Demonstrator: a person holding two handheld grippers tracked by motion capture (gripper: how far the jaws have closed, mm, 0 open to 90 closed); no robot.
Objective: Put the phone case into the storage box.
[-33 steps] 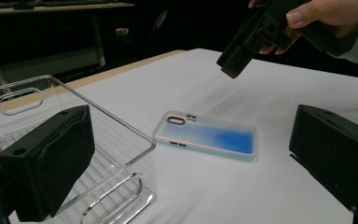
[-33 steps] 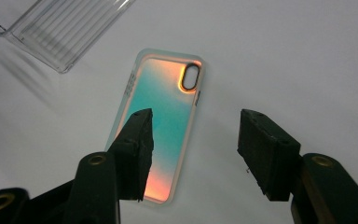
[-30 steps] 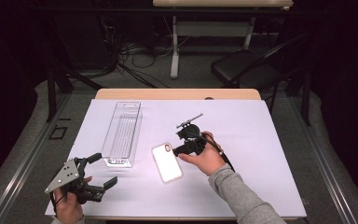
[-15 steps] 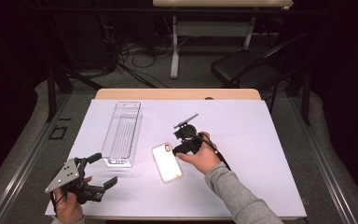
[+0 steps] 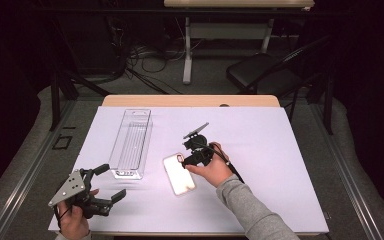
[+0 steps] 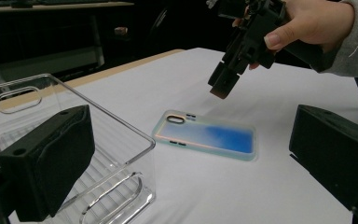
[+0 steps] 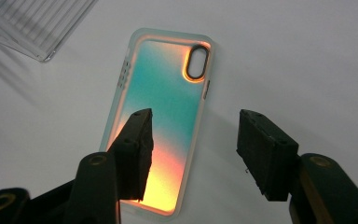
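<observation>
An iridescent phone case (image 5: 179, 174) lies flat on the white table cover, back up, with its camera cutout at the far end. My right gripper (image 5: 184, 160) hovers just above that end, tilted down. In the right gripper view its jaws (image 7: 193, 121) stand apart, one over the case (image 7: 163, 84) and one past its edge. They have just been opening and nothing is pressed between them. My left gripper (image 5: 112, 181) rests near the front left corner, open and empty, facing the case (image 6: 205, 140) and the right gripper (image 6: 223, 84).
A clear plastic bin (image 5: 131, 142) lies lengthwise left of the case, and its near corner is close to my left jaw (image 6: 121, 154). The wooden table edge (image 5: 190, 101) runs along the back. A dark chair (image 5: 260, 72) and cables sit beyond it.
The right gripper has crept slightly left over the case's far end. The left gripper, the case and the bin stay where they were.
</observation>
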